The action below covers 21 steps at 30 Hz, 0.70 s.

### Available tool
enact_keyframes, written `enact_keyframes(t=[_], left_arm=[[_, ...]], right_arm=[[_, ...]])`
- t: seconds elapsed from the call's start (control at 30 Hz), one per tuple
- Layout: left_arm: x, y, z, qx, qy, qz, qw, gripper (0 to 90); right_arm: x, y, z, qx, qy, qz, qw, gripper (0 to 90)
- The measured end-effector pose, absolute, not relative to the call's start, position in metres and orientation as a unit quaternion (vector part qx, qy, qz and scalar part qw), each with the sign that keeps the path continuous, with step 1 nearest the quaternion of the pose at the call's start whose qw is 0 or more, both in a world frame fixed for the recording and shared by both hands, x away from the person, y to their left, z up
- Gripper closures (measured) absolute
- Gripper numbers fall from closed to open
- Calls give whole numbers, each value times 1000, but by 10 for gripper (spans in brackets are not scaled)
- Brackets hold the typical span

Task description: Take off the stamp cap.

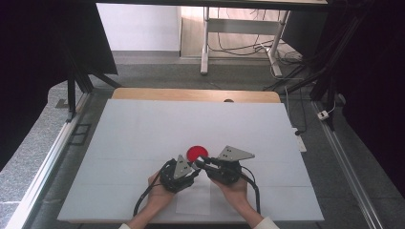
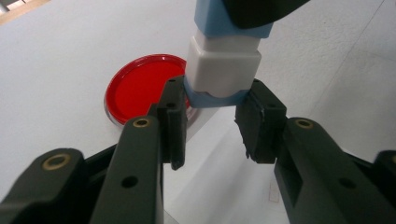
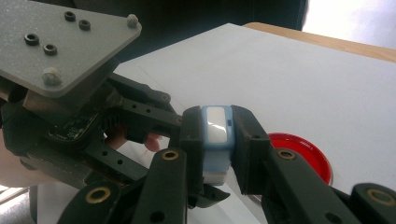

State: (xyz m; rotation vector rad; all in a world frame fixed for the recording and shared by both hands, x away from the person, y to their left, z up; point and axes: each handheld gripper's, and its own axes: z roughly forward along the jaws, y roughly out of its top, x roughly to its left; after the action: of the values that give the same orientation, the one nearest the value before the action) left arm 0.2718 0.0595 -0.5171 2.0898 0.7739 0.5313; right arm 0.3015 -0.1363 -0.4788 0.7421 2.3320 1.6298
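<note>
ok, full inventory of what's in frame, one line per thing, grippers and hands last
small block: 1, pale blue with white parts, in the air between both grippers above the table's near middle
dish: 1, round, red, flat on the sheet just beyond the grippers
sheet: 1, white, covers the table top
table: 1, wood edge showing at the far side
frame posts: black, left and right of the table
desk legs and cables: light metal legs, dark cables, on the floor beyond the table
left gripper: 1, black, jaws closed on the block's lower end
right gripper: 1, black, shut on the block's other end
hands: 2, near table edge, one on each gripper
</note>
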Motion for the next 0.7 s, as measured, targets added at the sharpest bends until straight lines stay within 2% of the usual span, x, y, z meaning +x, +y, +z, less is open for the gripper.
enact_keyframes(t=[0.7], left_arm=[[270, 58, -520, 835, 302, 228, 400, 653]], right_arm=[[301, -135, -480, 254, 792, 545, 106, 750]])
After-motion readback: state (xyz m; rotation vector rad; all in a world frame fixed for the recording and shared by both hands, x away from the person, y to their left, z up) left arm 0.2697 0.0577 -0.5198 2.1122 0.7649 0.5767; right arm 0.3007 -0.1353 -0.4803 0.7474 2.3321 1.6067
